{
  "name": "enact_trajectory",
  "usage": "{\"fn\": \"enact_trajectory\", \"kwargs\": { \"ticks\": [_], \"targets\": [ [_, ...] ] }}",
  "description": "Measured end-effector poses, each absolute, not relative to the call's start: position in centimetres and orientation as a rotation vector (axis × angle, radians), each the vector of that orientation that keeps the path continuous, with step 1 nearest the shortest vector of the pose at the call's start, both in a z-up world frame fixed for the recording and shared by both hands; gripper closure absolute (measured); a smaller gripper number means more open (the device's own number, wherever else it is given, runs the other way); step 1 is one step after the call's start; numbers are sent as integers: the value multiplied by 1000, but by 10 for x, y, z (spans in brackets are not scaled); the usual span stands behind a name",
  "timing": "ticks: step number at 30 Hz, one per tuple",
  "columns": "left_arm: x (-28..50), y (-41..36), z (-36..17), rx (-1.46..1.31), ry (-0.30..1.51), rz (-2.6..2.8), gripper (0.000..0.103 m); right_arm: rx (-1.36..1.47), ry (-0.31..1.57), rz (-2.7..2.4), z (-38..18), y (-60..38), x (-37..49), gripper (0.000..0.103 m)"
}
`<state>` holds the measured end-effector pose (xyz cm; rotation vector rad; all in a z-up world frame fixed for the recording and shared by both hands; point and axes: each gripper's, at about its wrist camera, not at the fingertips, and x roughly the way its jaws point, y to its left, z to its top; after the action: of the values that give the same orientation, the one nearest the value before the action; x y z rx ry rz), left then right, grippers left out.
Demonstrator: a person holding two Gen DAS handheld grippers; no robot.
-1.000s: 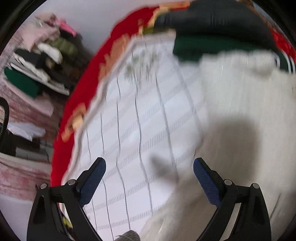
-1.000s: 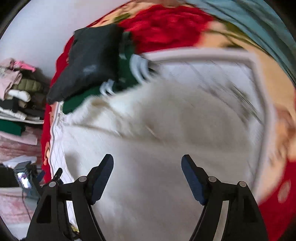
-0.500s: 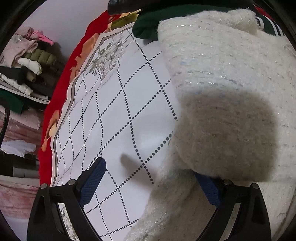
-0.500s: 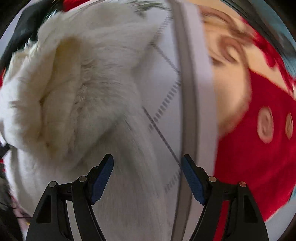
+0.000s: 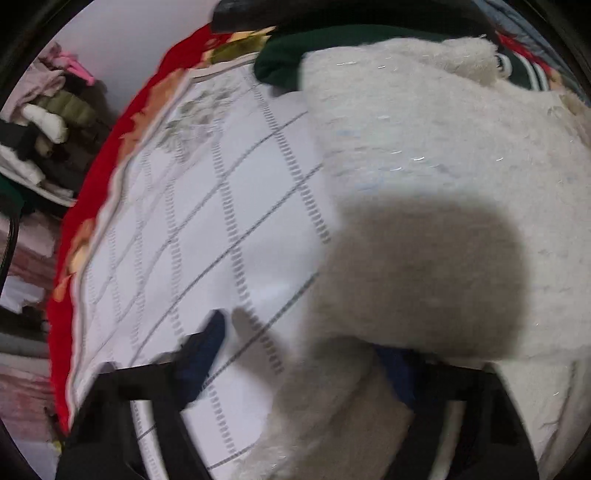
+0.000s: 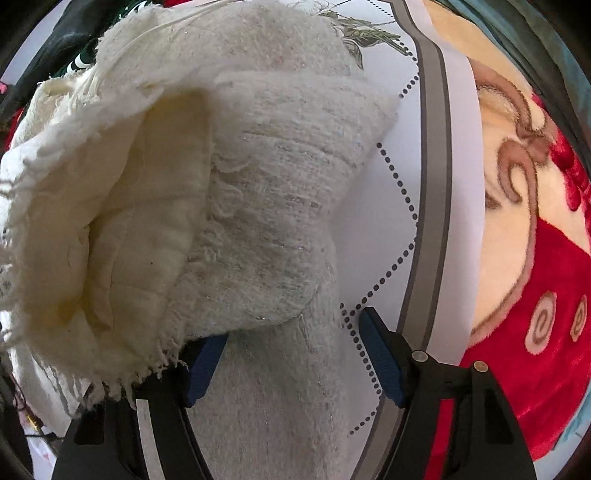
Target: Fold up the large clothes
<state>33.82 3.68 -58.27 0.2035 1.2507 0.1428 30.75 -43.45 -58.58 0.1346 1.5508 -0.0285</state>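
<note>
A cream fuzzy knit garment (image 5: 424,155) lies bunched on a white sheet with dotted diamond lines (image 5: 221,221). My left gripper (image 5: 301,362) points down at the garment's near left edge. Its jaws are closing, with a fold of the knit between them. The left finger (image 5: 207,350) still stands clear on the sheet, and the right one is half hidden under the cloth. In the right wrist view the garment (image 6: 266,206) shows a folded-over flap with pale lining (image 6: 140,221). My right gripper (image 6: 293,362) straddles a strip of knit, jaws closing. Its right pad (image 6: 380,362) is clear of the cloth.
The sheet has a grey border (image 6: 428,221) and lies on a red and cream plush blanket (image 6: 535,277). A dark green garment (image 5: 295,55) and a black one (image 5: 332,11) lie past the cream garment. Piled clothes (image 5: 48,118) fill shelves at far left.
Both grippers came down onto the cream garment. The left jaws have narrowed a lot, the left finger moving inward. The right jaws narrowed slightly around the knit strip.
</note>
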Motion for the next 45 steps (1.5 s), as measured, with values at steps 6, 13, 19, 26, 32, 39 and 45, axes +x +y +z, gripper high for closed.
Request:
{"fn": "enact_trajectory", "kwargs": {
  "ticks": [6,13,19,26,32,39,45],
  "targets": [
    [332,30,-576,190,1222,160,93,198,1526,68,-580,-412,318,89],
    [328,68,-566,150,1222,243,95,291,1520,166,-573,-393,324,91],
    [296,111,-566,177,1268,346,96,320,1523,301,-560,-363,328,92],
    [275,137,-575,76,1328,422,96,448,1531,24,-585,-418,320,91],
    [280,120,-553,7,1269,320,73,564,1543,1,-587,-432,316,85],
    [315,99,-582,200,1293,283,13,357,1583,36,-582,-404,327,71],
    [331,109,-585,206,1264,344,0,319,1574,58,-582,-388,348,74]
  ]
}}
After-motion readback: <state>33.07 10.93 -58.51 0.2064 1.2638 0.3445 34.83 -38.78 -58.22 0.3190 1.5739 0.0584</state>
